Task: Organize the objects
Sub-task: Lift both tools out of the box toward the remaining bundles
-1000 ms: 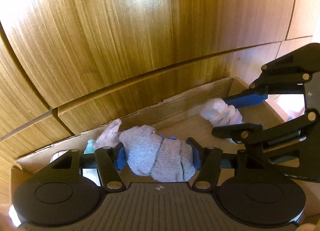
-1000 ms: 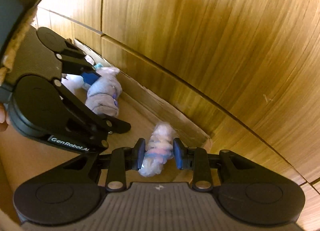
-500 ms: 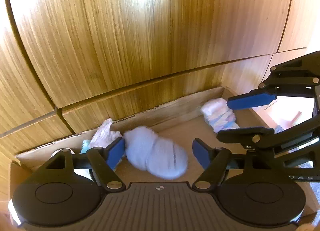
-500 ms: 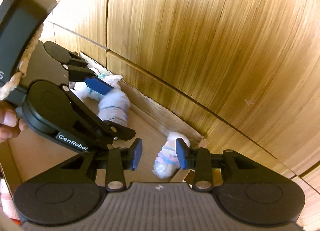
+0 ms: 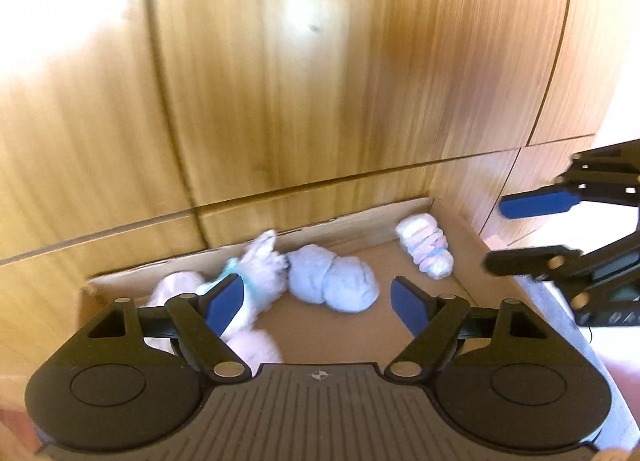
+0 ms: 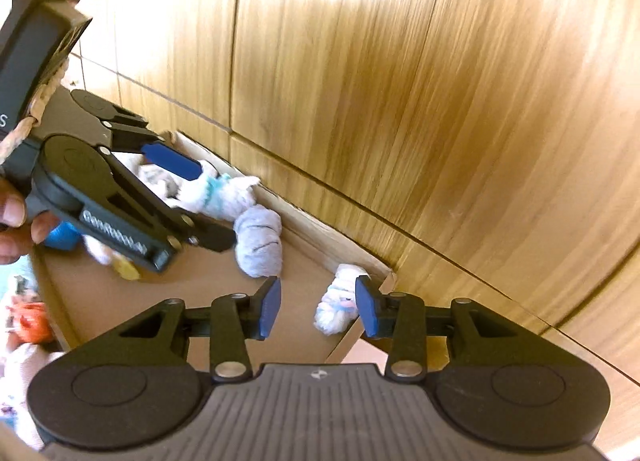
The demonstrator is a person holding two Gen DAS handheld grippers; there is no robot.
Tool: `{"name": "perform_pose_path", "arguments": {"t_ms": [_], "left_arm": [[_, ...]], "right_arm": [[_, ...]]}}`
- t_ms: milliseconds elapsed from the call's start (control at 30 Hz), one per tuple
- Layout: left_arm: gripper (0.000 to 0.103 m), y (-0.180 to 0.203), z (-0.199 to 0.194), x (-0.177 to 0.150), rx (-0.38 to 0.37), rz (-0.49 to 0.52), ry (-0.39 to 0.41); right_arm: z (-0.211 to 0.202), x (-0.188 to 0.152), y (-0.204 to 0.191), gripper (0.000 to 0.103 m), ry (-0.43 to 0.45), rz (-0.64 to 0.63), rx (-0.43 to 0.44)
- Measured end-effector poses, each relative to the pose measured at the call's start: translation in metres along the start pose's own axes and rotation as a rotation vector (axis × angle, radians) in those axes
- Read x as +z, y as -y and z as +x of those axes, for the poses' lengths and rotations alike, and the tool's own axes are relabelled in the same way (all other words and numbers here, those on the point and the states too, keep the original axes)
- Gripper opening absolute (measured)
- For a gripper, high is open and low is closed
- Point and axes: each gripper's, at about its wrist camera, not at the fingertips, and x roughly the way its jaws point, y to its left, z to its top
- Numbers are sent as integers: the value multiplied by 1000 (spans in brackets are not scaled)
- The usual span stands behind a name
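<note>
We have both rolled sock bundles lying in the cardboard box (image 5: 360, 217) along its back wall: grey one (image 5: 334, 279) mid-wall, pastel one (image 5: 426, 247) in the right corner. Left gripper (image 5: 318, 303) and right gripper (image 6: 318, 307) have just been opening, fingers spread, nothing between. Only the right view shows the holding hand (image 6: 16, 217)

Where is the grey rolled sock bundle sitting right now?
The grey rolled sock bundle lies on the floor of the cardboard box near its back wall, between the white-and-teal rolled socks and the pastel striped rolled socks, touched by neither claw.
</note>
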Motion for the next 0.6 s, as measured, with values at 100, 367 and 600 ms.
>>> {"name": "perform_pose_path", "arguments": {"t_ms": [100,367,600], "left_arm": [[85,-10,-20,-9,6,-12,18],[89,-19,-70,-38,42,-37,40],[95,-32,-144,-113,54,-17,133]], "right_arm": [[-23,-2,-6,39,27,11,-3],[-61,-9,-30,48,68,26,-13],[-97,-52,-59,59,110,57,47]]}}
